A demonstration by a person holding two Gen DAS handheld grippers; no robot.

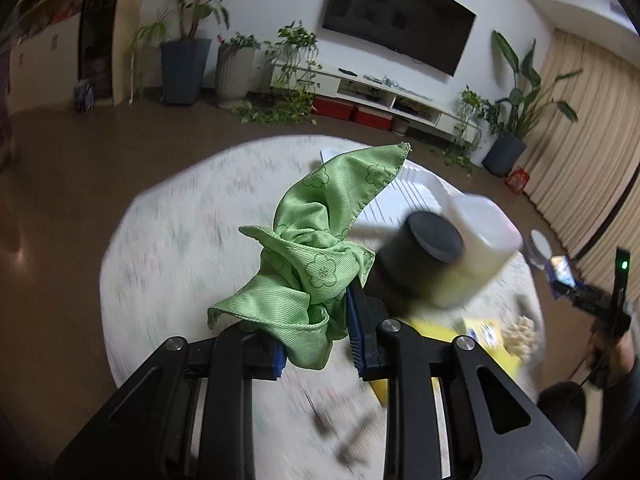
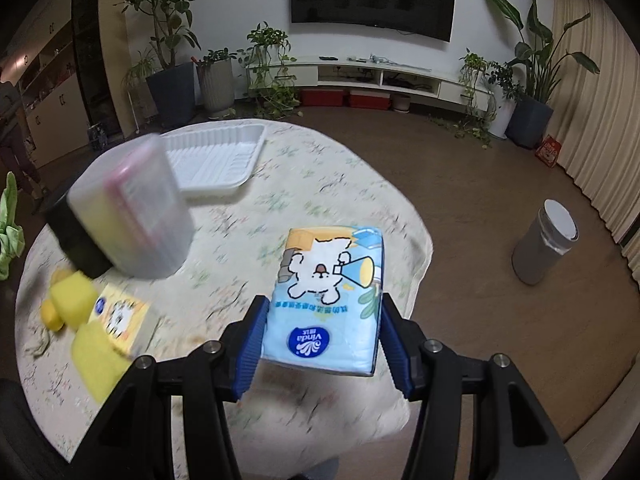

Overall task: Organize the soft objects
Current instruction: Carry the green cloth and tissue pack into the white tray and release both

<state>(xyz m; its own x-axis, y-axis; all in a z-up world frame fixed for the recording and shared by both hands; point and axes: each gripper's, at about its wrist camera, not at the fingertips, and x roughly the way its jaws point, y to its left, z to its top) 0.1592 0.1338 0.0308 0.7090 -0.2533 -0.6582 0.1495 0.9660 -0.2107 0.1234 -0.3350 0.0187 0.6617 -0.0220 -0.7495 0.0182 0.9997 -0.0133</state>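
Now the left gripper is closed tight on a green cloth, lifted above the round table. Meanwhile the right gripper clamps a blue tissue pack; a white tray lies at eleven o'clock from it.

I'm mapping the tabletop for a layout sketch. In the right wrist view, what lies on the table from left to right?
green cloth → yellow sponges → yellow tissue pack → blue tissue pack, clamped in the right gripper above the table.
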